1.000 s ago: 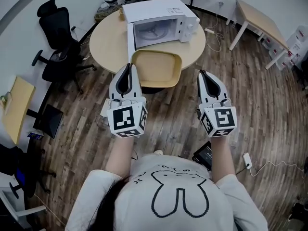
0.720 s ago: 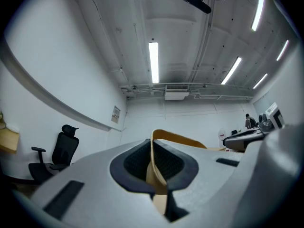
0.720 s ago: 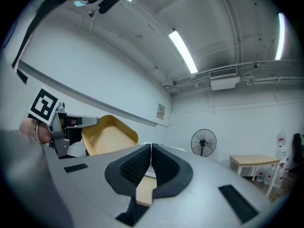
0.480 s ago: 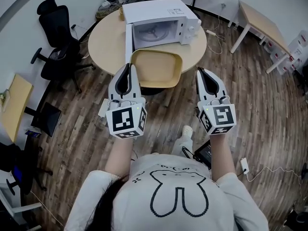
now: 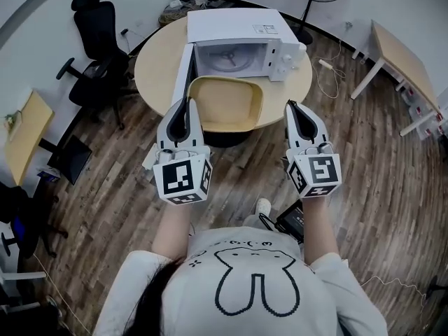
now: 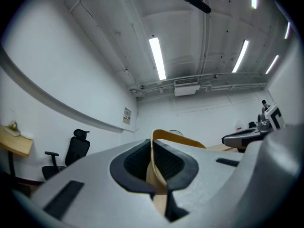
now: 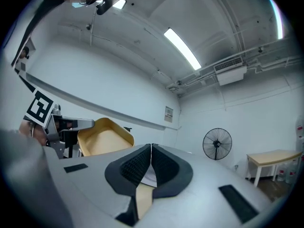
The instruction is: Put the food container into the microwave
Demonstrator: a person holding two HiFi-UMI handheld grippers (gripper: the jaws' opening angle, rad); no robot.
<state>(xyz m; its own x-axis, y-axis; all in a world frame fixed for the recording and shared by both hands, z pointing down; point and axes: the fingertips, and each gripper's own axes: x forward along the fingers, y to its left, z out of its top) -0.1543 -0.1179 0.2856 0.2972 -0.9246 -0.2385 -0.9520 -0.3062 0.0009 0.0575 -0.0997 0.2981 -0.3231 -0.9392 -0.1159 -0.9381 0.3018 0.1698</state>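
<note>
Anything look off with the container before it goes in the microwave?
Only the grip: the left gripper alone clamps the food container by its left rim; the right gripper is shut, clear of it. Nothing spilled.

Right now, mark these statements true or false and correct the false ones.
The left gripper clamps the food container by its rim. True.
The microwave door is shut. False: it stands open.
The right gripper holds the food container too. False: its jaws are together, clear of it.
The microwave stands on the round table. True.
The food container is inside the microwave. False: it is held outside, before the opening.
</note>
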